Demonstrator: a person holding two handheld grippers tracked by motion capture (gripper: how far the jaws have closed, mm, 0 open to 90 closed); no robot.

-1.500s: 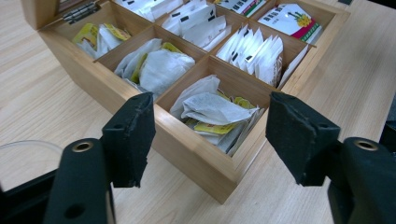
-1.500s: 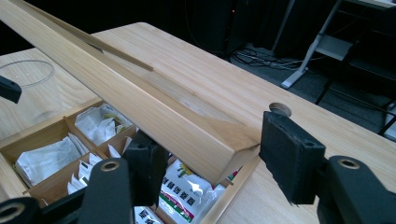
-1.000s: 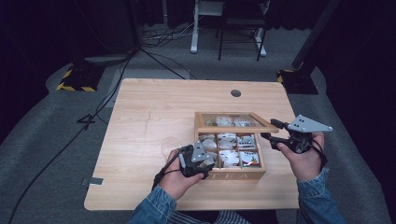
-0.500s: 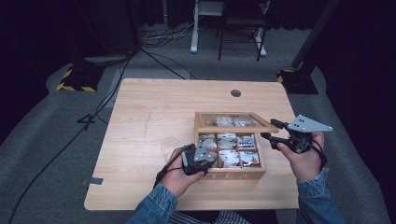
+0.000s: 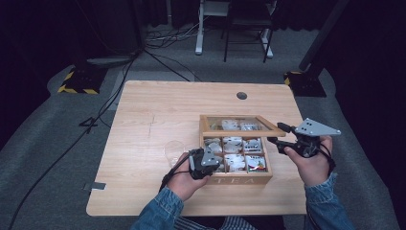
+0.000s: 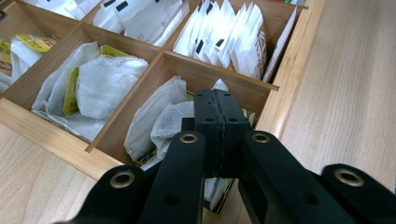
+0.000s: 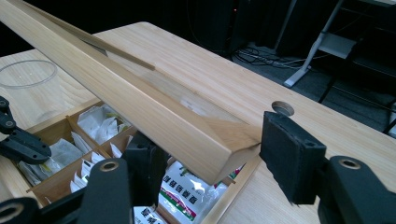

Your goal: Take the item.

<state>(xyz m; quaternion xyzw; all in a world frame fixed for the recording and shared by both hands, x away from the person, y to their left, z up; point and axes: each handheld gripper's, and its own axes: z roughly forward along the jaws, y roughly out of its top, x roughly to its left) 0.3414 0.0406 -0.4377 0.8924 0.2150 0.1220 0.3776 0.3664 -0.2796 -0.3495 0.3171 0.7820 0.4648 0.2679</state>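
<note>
A wooden tea box (image 5: 239, 181) stands on the table's near right, its compartments holding white and yellow tea bags (image 6: 107, 79). The glass-paned lid (image 5: 239, 134) is raised partway. The lid's right corner (image 7: 224, 149) lies between the spread jaws of my right gripper (image 5: 276, 134), which is open (image 7: 217, 154). My left gripper (image 5: 210, 160) is over the box's near-left compartment. Its jaws (image 6: 222, 95) are pressed shut just above a white tea bag (image 6: 159, 121), and nothing shows between them.
A clear glass (image 5: 174, 149) stands on the table just left of the box, close to my left hand. A round cable hole (image 5: 242, 95) sits at the table's far side. Bare wood spreads to the left and back. Cables and desk legs lie on the floor beyond.
My left gripper has edged slightly right over the box. The lid and the right gripper hold their place.
</note>
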